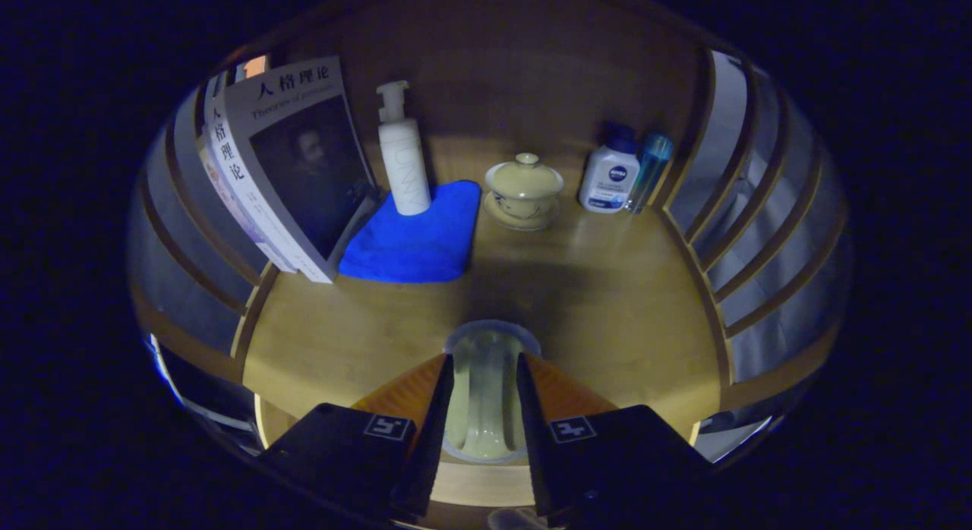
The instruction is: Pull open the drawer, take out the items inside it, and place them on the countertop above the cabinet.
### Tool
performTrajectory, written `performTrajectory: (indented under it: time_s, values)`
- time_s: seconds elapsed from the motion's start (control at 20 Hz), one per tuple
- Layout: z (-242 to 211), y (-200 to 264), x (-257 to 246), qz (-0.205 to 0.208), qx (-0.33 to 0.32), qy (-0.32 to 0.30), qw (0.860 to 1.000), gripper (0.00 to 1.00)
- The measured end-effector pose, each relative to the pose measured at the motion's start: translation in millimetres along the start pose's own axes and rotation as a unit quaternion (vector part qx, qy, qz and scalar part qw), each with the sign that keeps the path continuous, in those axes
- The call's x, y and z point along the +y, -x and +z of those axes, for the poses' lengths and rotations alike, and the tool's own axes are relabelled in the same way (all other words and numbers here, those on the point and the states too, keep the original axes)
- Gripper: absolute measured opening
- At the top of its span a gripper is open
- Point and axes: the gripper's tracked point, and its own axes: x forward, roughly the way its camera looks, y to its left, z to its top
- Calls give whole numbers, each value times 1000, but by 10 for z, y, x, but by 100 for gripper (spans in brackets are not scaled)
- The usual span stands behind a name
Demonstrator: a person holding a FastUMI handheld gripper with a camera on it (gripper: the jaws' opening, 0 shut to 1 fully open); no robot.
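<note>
Two fingers of the gripper stand slightly apart with a pale cup-like item between them, resting on the countertop near its front edge; whether both fingers press it I cannot tell. Its lower part is hidden behind the fingers. Beyond them, toward the back edge, stand a pump bottle on a blue cloth, a lidded teacup, and leaning books.

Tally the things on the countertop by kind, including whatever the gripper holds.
Bottles: 3 (white pump bottle, white bottle with dark cap, blue bottle)
Books: 2 at least (leaning books)
Cloths: 1 (blue cloth)
Lidded cups: 1 (lidded cup on saucer)
Between the gripper fingers: 1 (pale cup)
Total: 8
</note>
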Motion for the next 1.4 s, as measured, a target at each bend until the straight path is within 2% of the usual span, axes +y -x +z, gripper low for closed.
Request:
performTrajectory:
  time_s: [0.55,0.8,0.95,1.05,1.3,1.4]
  values:
    - [-171,446,-33,8,-70,21,997,53]
    - [-358,839,4,-1,-155,73,985,53]
    - [-624,1139,176,33,-200,62,977,81]
    - [-779,1312,198,41,-231,56,971,100]
    - [-1209,1698,126,55,-316,25,947,100]
    - [-1431,1784,69,47,-339,23,939,100]
